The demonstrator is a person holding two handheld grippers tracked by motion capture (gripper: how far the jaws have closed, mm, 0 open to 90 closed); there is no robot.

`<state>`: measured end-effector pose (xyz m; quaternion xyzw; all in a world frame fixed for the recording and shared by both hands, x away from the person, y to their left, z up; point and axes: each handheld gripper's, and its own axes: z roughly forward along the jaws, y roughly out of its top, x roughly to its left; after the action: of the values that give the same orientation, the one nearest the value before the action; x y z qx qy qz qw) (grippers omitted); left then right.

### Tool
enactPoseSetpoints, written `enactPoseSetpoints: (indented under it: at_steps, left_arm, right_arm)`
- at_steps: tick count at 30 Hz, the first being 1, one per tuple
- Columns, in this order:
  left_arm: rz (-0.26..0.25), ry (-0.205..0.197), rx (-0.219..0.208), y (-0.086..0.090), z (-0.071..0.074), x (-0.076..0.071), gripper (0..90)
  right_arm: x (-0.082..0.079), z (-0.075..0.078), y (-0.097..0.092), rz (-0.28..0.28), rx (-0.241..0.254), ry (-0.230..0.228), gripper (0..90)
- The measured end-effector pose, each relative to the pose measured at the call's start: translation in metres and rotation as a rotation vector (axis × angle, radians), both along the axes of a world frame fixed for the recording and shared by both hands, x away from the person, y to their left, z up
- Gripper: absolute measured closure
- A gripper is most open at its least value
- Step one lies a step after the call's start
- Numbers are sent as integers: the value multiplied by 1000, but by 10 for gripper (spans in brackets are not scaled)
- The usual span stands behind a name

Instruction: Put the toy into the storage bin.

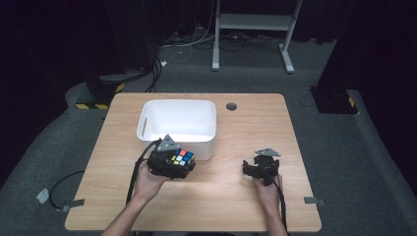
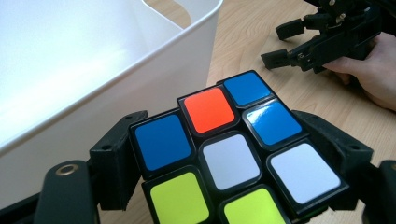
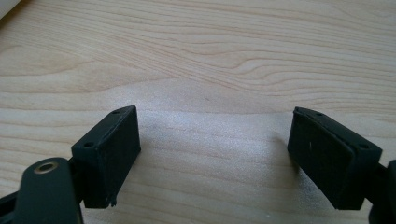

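A colour-tiled puzzle cube (image 1: 182, 158) sits between the jaws of my left gripper (image 1: 178, 165), just in front of the white bin's near wall. In the left gripper view the cube (image 2: 231, 161) shows blue, red, white and yellow-green tiles, and both black pads (image 2: 116, 158) press on its sides. My right gripper (image 1: 250, 168) rests low over the wooden table to the right, held in a hand, its jaws wide apart. In the right gripper view, that gripper (image 3: 215, 154) has bare wood between its pads. The left gripper view also catches the right gripper (image 2: 280, 44) farther off.
A white plastic bin (image 1: 177, 103) with a handle slot stands at the middle back of the table (image 1: 236, 196), and its wall (image 2: 140, 60) is close beside the cube. A dark cable hole (image 1: 231, 106) lies right of the bin. Cables trail off the table's left side.
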<state>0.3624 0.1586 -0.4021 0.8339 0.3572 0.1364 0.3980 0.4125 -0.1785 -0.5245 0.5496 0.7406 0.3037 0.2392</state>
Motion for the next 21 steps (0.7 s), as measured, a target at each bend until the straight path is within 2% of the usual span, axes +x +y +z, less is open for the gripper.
enactPoseSetpoints:
  at_steps: [9,21]
  left_arm:
    - [5,-7,-20,4,11,3,224]
    - [1,-34,-10,5,33,10,225]
  right_arm:
    - [0,0,0,0,0,0,169]
    - [0,0,0,1,0,0,169]
